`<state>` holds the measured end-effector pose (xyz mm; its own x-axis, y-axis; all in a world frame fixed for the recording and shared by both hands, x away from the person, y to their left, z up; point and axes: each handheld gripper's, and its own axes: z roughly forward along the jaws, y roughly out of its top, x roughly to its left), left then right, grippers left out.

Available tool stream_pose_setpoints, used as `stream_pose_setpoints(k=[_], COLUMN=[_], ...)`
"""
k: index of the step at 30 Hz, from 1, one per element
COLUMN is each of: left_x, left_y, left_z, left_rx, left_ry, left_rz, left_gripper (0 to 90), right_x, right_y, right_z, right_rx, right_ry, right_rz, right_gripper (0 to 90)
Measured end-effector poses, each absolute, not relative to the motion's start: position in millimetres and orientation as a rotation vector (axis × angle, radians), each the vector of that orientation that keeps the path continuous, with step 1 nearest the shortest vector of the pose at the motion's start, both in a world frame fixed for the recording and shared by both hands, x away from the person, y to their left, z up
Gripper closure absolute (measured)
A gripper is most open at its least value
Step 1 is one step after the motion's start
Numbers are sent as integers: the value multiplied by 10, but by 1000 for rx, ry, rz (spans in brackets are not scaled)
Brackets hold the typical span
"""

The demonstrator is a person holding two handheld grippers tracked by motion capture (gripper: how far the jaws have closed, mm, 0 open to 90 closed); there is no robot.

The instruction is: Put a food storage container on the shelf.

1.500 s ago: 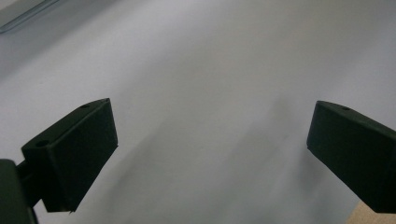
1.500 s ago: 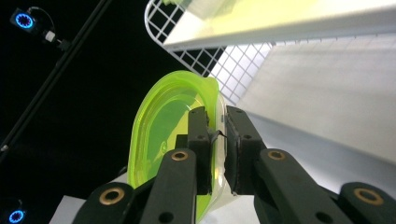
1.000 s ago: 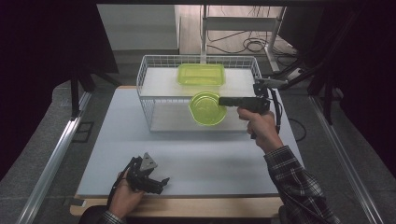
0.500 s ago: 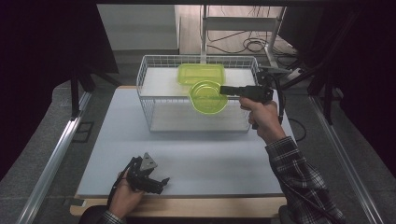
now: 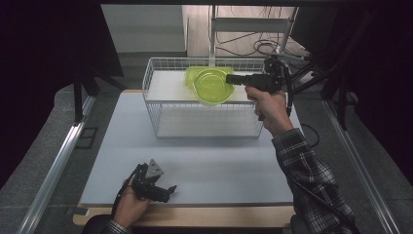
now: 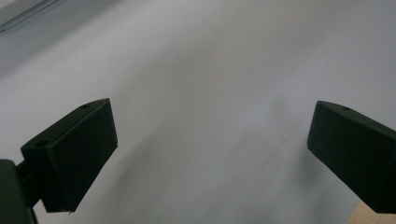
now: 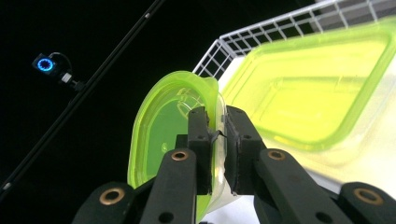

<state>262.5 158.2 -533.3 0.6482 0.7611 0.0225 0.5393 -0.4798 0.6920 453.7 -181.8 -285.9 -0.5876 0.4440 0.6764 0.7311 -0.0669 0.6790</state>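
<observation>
White table (image 5: 195,161), right gripper (image 5: 232,79) raised, level

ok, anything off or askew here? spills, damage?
Nothing spilled or broken. The right gripper is shut on the rim of the round green lid, held over the wire basket. The rectangular green lid lies in the basket. The left gripper rests open on the table.

right gripper (image 5: 229,78) held level at arm's reach, fingers (image 7: 201,140) pinched nearly together, right forearm in plaid sleeve stretched forward, left gripper (image 5: 168,189) low near body, fingers (image 6: 74,149) spread wide, left hand (image 5: 129,204) cupped around it
</observation>
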Motion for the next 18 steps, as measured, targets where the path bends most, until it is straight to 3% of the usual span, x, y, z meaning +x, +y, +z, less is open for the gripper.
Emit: stream_pose_setpoints(k=[18], left_x=[2620], left_y=[1603], left_z=[-5325], left_rx=[2197], left_ry=[1011], left_rz=[431], left_gripper=[14], right_x=[4831], right_y=[-1653], right_z=[-2584], right_rx=[-1403], right_ry=[-1991], right_rz=[-1774], right_gripper=[810])
